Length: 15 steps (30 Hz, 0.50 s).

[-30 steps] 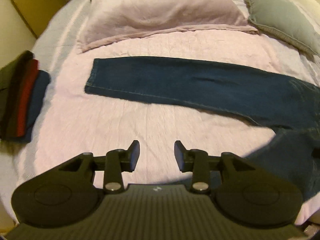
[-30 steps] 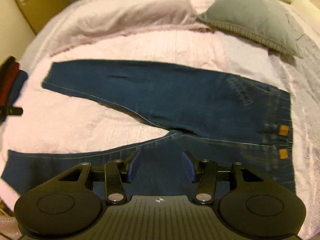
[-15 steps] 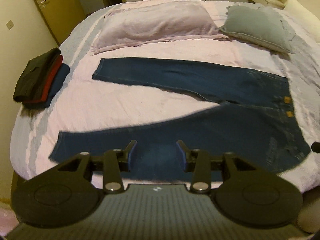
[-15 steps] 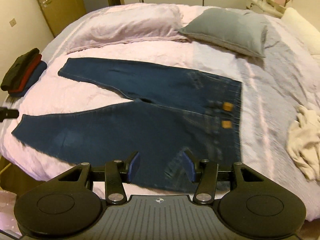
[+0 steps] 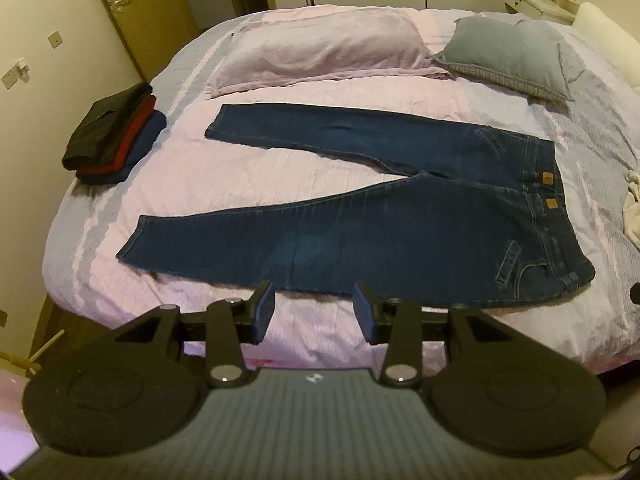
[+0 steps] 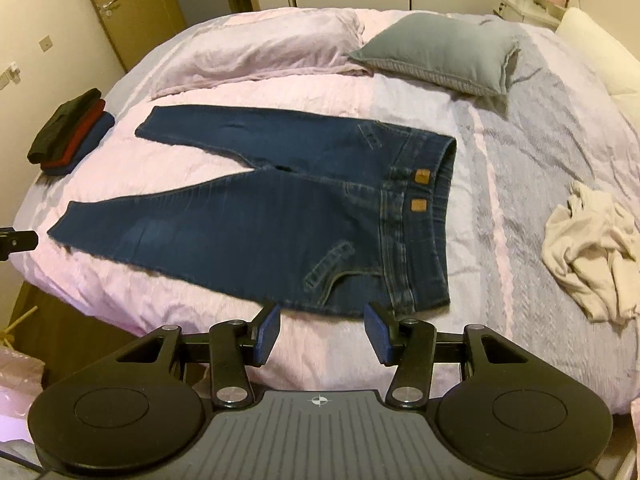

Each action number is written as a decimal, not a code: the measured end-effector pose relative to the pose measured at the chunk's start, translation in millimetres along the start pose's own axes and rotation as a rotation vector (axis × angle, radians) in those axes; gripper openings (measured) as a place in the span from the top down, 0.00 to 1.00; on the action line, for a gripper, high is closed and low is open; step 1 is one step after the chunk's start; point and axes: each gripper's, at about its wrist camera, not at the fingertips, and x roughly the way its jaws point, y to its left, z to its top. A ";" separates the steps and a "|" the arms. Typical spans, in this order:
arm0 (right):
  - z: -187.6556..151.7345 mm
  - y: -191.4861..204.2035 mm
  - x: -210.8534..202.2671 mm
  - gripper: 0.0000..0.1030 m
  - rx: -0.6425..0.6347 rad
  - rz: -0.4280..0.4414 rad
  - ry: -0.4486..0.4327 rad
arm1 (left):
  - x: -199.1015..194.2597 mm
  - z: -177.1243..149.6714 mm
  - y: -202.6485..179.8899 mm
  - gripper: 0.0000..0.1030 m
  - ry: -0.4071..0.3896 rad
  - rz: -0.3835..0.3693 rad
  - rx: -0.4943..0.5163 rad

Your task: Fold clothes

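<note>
Ahead of both empty, part-open grippers, the jeans (image 5: 360, 236) lie crosswise, hems nearer the left gripper (image 5: 314, 312), waistband nearer the right gripper (image 6: 322, 330).

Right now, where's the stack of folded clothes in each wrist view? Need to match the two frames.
Left wrist view: stack of folded clothes sits at the left, on the bed's left edge, left of the jeans' upper leg cuff.
Right wrist view: same stack at the far left, smaller, again left of that cuff.
Shared landmark: the grey pillow at the upper right.
</note>
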 end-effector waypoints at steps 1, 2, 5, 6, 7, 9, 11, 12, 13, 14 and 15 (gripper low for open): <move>-2.1 -0.6 -2.1 0.51 -0.001 0.002 0.003 | -2.6 -1.7 -0.3 0.62 0.000 0.005 -0.002; -4.1 -1.2 -4.1 0.51 -0.002 0.004 0.006 | -4.2 -2.9 -0.2 0.62 0.001 0.007 -0.003; -8.8 -3.0 -8.8 0.51 -0.003 0.012 0.012 | -7.3 -5.2 0.7 0.62 0.003 0.006 -0.008; -10.0 -3.3 -10.1 0.51 -0.003 0.013 0.014 | -8.5 -5.5 0.7 0.62 0.002 0.004 -0.012; -10.6 -3.6 -11.0 0.51 -0.002 0.014 0.016 | -9.5 -5.8 0.9 0.62 0.001 0.002 -0.014; -11.1 -3.7 -11.7 0.51 0.000 0.016 0.023 | -11.4 -6.5 1.6 0.62 -0.001 0.003 -0.016; -9.1 -1.6 -11.4 0.51 -0.001 0.016 0.026 | -13.1 -7.3 3.2 0.62 -0.002 0.007 -0.018; -8.1 -0.5 -11.3 0.51 -0.006 0.018 0.027 | -13.2 -7.7 4.9 0.62 -0.001 0.010 -0.022; -6.9 1.2 -11.1 0.51 -0.012 0.020 0.028 | -13.0 -8.0 6.7 0.62 0.000 0.014 -0.026; -5.9 2.7 -11.0 0.51 -0.019 0.021 0.028 | -12.5 -8.3 9.4 0.62 0.001 0.018 -0.031; -5.2 4.1 -10.3 0.51 -0.024 0.023 0.029 | -12.3 -9.0 12.3 0.62 0.003 0.022 -0.038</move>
